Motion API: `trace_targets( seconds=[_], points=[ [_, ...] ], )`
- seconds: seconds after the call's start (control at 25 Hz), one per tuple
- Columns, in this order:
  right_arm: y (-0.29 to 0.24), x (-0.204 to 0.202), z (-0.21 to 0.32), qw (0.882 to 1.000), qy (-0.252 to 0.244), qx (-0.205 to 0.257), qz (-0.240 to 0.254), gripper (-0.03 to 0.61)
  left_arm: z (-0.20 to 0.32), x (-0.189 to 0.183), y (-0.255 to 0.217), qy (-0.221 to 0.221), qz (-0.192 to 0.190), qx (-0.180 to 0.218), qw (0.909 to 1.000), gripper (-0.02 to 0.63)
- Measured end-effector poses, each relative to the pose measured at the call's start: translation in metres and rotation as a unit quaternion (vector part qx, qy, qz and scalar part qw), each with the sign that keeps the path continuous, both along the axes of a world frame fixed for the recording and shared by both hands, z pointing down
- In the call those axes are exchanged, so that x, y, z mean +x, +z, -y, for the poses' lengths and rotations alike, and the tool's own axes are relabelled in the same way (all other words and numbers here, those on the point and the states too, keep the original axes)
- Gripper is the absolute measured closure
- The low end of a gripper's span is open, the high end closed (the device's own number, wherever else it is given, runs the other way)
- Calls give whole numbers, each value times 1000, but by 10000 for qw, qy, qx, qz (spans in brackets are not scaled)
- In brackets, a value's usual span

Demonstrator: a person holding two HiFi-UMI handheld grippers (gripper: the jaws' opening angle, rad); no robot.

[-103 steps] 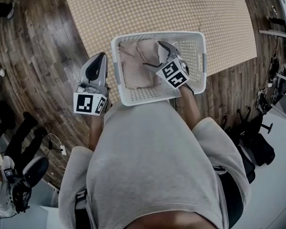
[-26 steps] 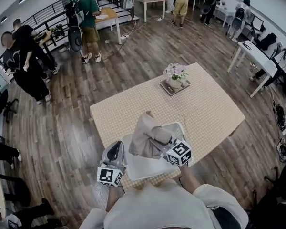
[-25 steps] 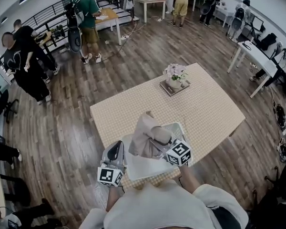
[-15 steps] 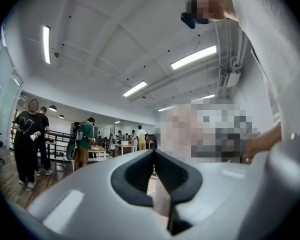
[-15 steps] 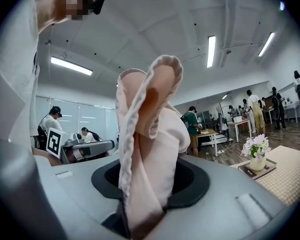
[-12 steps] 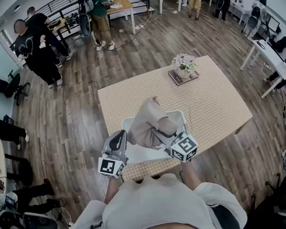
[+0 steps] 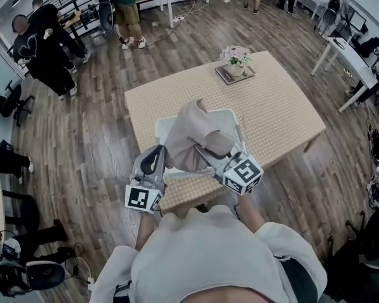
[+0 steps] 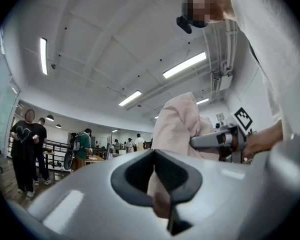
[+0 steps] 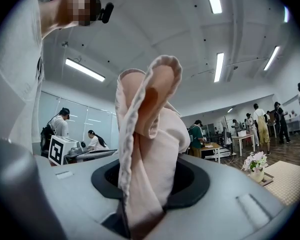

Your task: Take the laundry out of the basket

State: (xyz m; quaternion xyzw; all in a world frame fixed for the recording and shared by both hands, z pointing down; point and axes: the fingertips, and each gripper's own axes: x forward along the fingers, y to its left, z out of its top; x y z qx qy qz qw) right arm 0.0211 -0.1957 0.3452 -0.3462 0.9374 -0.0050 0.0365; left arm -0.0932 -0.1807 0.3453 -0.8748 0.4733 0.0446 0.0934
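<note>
Right gripper view: the right gripper [image 9: 140, 204] clamps a bunched fold of pink cloth [image 9: 150, 134], held above the white laundry basket [image 7: 159, 128] at the head view's centre. Beside it, the left gripper [image 8: 162, 194] is pinched narrow and empty. That loose fold may slip, dropping the cloth back in.

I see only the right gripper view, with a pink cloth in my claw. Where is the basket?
Observer: The basket stands at the near edge of the table, behind the cloth in the head view.
Operator: Where is the left claw?
Observer: Its tip is at the cloth's left edge, near the basket's left rim.
Operator: Is the basket's inside visible?
Observer: Only its far right corner; the cloth covers the rest.
</note>
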Motion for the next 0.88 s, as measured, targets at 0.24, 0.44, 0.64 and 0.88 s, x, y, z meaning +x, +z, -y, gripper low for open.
trace_targets(
  seconds=[0.24, 0.44, 0.64, 0.88],
  points=[
    [-1, -8, -91, 10000, -17, 2, -64, 397, -91, -8, 2, 16, -103, 82, 9999, 603],
    [4, -16, -157, 9999, -41, -52, -118, 397, -154, -11, 7, 3, -194, -8, 9998, 603],
    [10, -6, -205, 9997, -27, -200, -167, 397, -198, 1, 10, 54, -244, -65, 9997, 603],
    [22, 18, -242, 9995, -50, -306, -89, 397, -235, 26, 18, 77, -159, -226, 9996, 603]
  ],
)
